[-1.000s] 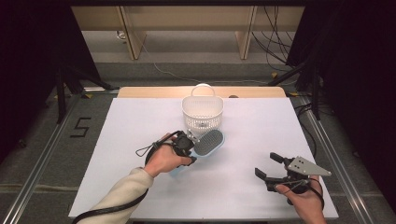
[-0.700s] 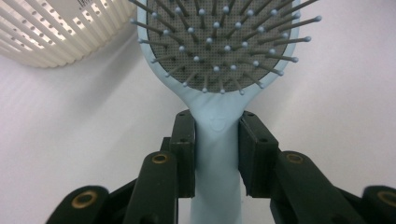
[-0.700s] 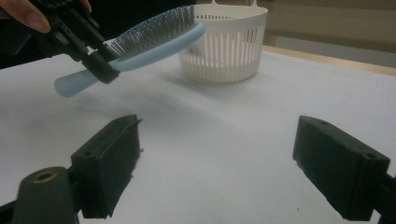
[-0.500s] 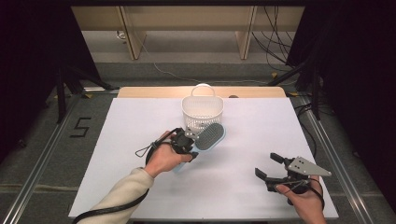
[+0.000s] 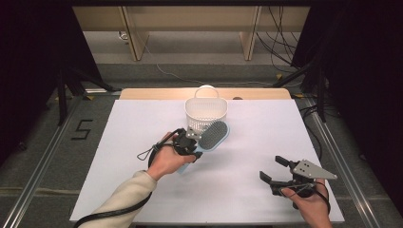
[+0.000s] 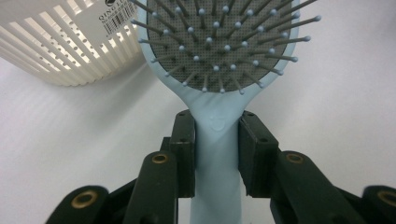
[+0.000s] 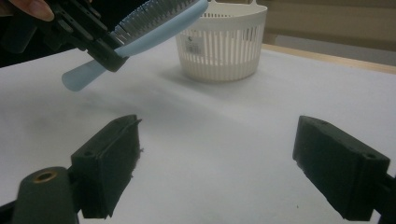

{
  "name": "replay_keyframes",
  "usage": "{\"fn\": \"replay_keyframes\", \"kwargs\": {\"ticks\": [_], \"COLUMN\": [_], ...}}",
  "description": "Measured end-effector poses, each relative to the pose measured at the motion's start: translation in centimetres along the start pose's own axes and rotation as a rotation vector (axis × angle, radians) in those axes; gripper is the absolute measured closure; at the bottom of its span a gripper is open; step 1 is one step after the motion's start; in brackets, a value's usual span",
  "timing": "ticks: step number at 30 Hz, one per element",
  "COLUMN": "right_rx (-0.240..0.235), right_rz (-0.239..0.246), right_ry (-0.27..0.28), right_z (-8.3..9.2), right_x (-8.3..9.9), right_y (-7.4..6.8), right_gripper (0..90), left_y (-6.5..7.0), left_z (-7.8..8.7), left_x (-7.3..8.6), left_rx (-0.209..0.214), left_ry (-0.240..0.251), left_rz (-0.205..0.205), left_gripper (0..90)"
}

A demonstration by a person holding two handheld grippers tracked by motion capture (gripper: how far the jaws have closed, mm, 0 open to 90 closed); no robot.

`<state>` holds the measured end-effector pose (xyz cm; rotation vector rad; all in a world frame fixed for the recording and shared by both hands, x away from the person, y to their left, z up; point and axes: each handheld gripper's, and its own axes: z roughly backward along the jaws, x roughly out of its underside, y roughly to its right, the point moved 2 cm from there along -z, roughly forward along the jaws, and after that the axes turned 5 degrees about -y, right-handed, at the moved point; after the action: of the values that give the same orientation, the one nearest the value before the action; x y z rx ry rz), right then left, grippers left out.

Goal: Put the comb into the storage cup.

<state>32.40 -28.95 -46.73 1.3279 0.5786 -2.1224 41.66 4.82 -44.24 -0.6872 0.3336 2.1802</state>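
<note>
The left tool (image 5: 191, 142) grips the light blue hairbrush (image 5: 212, 136) by the neck of its handle, one pad (image 6: 185, 154) on each side, just below the bristle head. The brush is held off the desk (image 5: 142, 142), bristles up, tilted so the head rises toward the white slatted basket (image 5: 206, 110). The head lies just beside the basket's near wall and below its rim.

The step in hand appears to be placing the brush in the basket. To do it well, lift the head above the rim before moving forward, so that the bristles do not catch the slats. Keep the grip firm: the handle is smooth and the head is heavy, so the brush may pivot between the pads. Lower the head inside the basket before releasing.

The right tool (image 5: 280, 171) rests near the desk's front right corner, well apart from the basket, jaws spread wide with nothing between them.
</note>
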Motion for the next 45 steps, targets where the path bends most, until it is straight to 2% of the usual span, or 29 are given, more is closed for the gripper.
{"fn": "replay_keyframes", "kwargs": {"ticks": [12,15,24,45], "right_rx": [0.001,0.001,0.002,0.001], "right_rz": [-0.001,0.000,0.001,-0.001], "right_ry": [-0.002,-0.003,-0.001,-0.001], "right_z": [0.02,0.01,-0.01,0.01], "right_x": [0.02,0.03,0.05,0.05], "right_y": [0.00,0.00,0.01,0.00], "right_gripper": [15.6,15.6,15.6,15.6], "left_y": [-0.39,-0.52,-0.60,-0.86], "left_z": [0.20,0.25,0.37,0.78], "left_x": [-0.12,-0.09,-0.12,-0.30], "left_rx": [-0.014,-0.007,-0.027,-0.053], "left_ry": [0.053,0.057,0.076,0.131], "left_rz": [0.028,0.020,0.001,-0.006], "left_gripper": [69.6,69.6,69.6,69.6]}}
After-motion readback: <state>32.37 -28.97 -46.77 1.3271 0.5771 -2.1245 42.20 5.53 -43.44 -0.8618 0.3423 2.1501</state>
